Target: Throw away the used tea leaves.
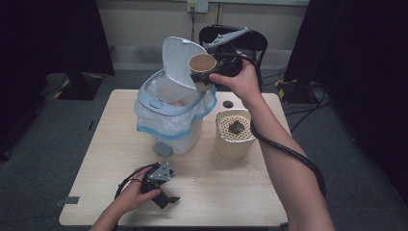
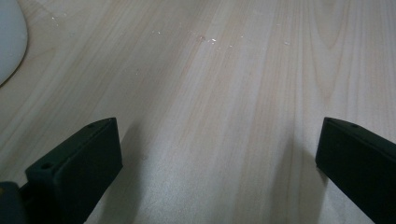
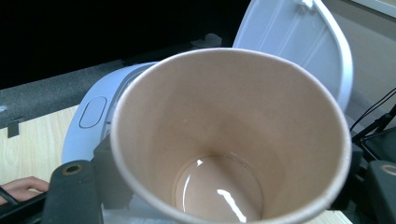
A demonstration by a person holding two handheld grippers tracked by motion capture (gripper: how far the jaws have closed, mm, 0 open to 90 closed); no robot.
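A brown paper cup (image 1: 202, 70) is clamped in my right gripper (image 1: 217, 72), held tilted over the open pale-blue bin (image 1: 159, 103) at the back of the table. In the right gripper view the paper cup (image 3: 233, 140) has a little clear liquid at its bottom, and the bin's raised lid (image 3: 299, 42) stands behind it. My left gripper (image 1: 166, 198) rests near the table's front edge, a hand around it. Its jaws stand wide apart over bare wood in the left gripper view, left gripper (image 2: 219, 168) with nothing between them.
A beige container (image 1: 234, 134) with a perforated insert and a dark lump on it stands right of the bin. A small dark disc (image 1: 227, 104) lies behind it. The bin has a white liner and a foot pedal (image 1: 162, 148). A black chair (image 1: 240, 38) stands beyond the table.
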